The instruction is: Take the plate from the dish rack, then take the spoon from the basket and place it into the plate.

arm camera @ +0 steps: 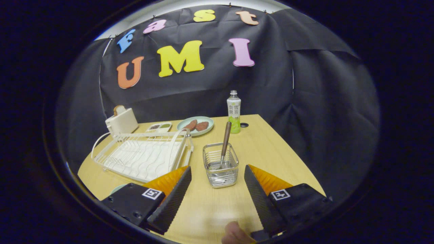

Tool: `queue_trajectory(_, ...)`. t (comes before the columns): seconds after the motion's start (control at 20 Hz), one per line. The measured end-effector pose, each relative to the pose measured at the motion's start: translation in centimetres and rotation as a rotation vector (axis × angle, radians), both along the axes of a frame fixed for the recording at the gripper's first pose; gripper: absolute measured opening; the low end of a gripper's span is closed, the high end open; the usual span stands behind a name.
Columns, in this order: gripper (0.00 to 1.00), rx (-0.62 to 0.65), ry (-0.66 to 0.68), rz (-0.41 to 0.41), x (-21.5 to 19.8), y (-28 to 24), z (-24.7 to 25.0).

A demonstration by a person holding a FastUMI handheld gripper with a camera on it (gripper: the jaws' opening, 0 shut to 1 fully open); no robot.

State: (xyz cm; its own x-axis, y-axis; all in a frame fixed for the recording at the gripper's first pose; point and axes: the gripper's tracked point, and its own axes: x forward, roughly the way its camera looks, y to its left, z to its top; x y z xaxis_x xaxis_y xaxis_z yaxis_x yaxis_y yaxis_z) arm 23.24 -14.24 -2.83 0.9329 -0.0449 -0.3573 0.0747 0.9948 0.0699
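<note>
Pale wood table [271, 152] under everything. Gripper [217, 178] hangs over it with its fingers spread wide, holding nothing. Just ahead, between the fingertips, sits a wire basket [220, 165] with the spoon [225, 140] standing in it (handle leaning up and away). Ahead to the left lies the white dish rack [142, 154], with no plate visible in it. Beyond it a plate [197, 124] carries two brown patties; a bottle [234, 112] stands beyond the basket. A fingertip [235, 234] shows near the right finger's base.

I hold the hand-held gripper [217, 183] with its fingers spread wide, nothing between them. Just ahead, the basket [220, 165] holds the upright spoon [225, 140]; the dish rack [144, 154] sits beside it on the surface [271, 152].
</note>
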Motion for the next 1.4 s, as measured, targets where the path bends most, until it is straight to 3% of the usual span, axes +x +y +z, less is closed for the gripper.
queue_trajectory(0.35, 0.98, -0.035, -0.097, 0.050, 6.9, -2.0, 0.8)
queue_trajectory(0.75, 0.97, 0.027, -0.027, 0.032, 13.8, -2.1, 0.1)
queue_trajectory(1.05, 0.65, 0.058, -0.022, 0.119, 15.0, -0.3, -0.2)
queue_trajectory(1.2, 0.20, 0.066, -0.023, 0.124, 15.0, 0.0, 0.0)
queue_trajectory(1.4, 0.14, 0.012, -0.044, 0.152, 14.2, 1.0, 0.3)
